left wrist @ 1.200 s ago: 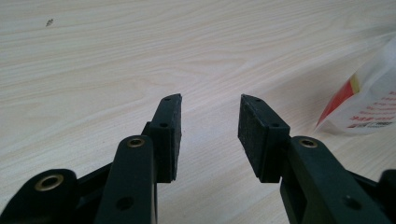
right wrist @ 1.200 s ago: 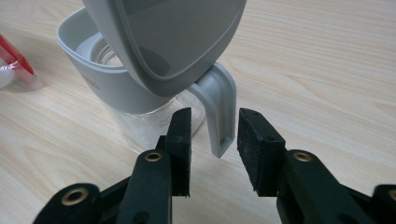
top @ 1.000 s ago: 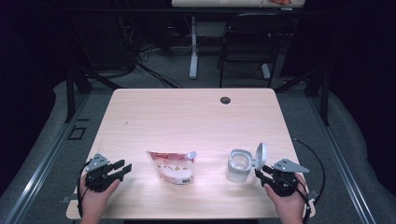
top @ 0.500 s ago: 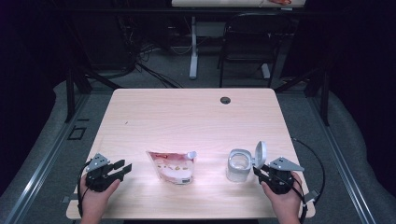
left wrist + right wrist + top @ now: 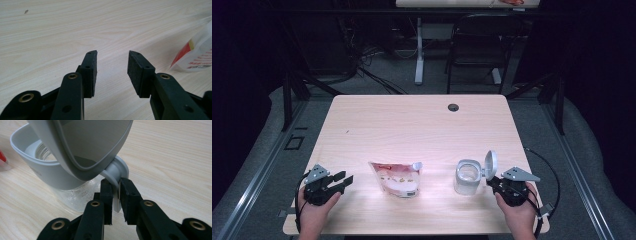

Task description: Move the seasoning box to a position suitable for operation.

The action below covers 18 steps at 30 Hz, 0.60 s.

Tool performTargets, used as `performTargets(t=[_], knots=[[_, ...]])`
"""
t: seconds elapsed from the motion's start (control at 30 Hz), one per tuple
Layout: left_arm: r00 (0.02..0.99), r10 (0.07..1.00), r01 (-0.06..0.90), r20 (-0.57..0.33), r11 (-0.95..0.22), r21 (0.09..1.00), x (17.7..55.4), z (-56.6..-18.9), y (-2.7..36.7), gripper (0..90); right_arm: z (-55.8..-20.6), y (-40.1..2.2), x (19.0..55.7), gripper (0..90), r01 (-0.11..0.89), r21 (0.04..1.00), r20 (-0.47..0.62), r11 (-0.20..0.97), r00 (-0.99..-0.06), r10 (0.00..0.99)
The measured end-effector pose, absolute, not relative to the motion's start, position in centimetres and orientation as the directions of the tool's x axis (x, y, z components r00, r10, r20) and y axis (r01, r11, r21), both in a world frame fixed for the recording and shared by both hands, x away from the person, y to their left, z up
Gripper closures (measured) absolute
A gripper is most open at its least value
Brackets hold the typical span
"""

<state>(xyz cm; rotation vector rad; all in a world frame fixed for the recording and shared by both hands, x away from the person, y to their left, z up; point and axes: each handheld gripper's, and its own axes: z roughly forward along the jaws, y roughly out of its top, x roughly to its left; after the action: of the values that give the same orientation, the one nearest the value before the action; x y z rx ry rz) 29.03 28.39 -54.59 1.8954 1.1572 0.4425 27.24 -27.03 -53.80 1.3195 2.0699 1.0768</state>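
Right tongs [image 5: 115,192] have just been closing and we see them pinched on the grey hinge tab [image 5: 117,171] of one clear container [image 5: 468,177], its lid [image 5: 490,165] flipped upright. Left tongs [image 5: 343,180] gape, nothing between. One white-red pouch [image 5: 398,178] lies on the tabletop [image 5: 412,125] between both tongs, container just beside the right.

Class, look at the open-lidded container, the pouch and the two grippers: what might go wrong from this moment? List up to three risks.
1. The right gripper has just been closing on the thin handle of the clear container; that narrow edge hold might slip or twist.
2. Its lid stands open, so tilting could swing it or spill any contents.
3. The left gripper is open, apart from the pouch, so nothing steadies the pouch.
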Motion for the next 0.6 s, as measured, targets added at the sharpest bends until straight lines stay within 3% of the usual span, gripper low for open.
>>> performTargets(t=[0.6], knots=[[0.508, 0.853, 0.551, -0.122, -0.213, 0.807, 29.0, -54.53, 28.46, 60.0, -53.59, -26.55, 27.02, 83.7, 0.525, 0.796, -0.024, 0.3, -0.467, 0.884]])
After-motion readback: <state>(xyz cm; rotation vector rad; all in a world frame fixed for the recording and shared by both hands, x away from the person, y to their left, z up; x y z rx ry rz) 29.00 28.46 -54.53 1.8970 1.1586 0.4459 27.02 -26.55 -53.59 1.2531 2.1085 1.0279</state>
